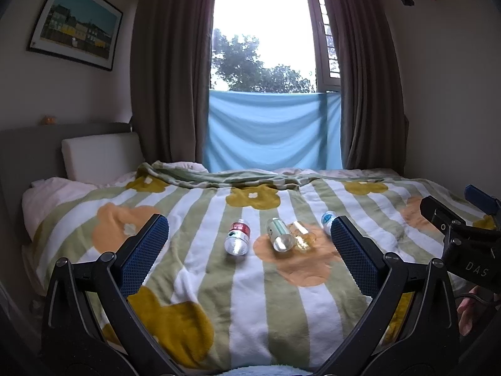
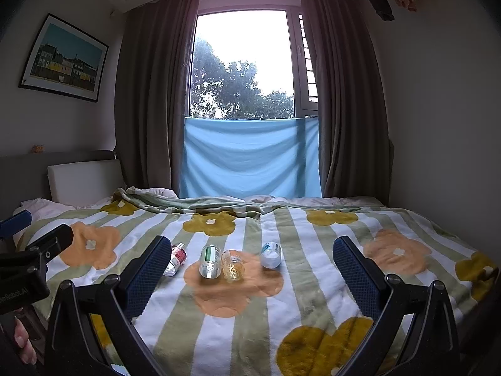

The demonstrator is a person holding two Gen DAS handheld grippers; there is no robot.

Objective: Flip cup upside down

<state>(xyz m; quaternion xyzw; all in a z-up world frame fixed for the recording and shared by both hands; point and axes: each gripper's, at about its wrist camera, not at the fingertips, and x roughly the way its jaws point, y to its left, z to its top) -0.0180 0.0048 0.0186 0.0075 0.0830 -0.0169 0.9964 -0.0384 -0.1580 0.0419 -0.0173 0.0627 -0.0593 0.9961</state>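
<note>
Several small clear cups lie on their sides in a row on the flowered blanket (image 1: pixel 219 282). From the left: a red-patterned cup (image 1: pixel 237 237) (image 2: pixel 176 260), a green-striped cup (image 1: pixel 281 235) (image 2: pixel 209 261), an amber cup (image 1: pixel 302 236) (image 2: pixel 232 265), and a blue-patterned cup (image 1: pixel 327 221) (image 2: pixel 271 254). My left gripper (image 1: pixel 250 258) is open and empty, held above the blanket short of the cups. My right gripper (image 2: pixel 252 277) is open and empty, also short of the cups.
The bed's blanket (image 2: pixel 250 329) fills the foreground. A white pillow (image 1: pixel 100 156) and grey headboard stand at the back left. Curtains and a window with a blue cloth (image 1: pixel 272 131) are behind. The right gripper's body (image 1: pixel 463 244) shows at the right edge.
</note>
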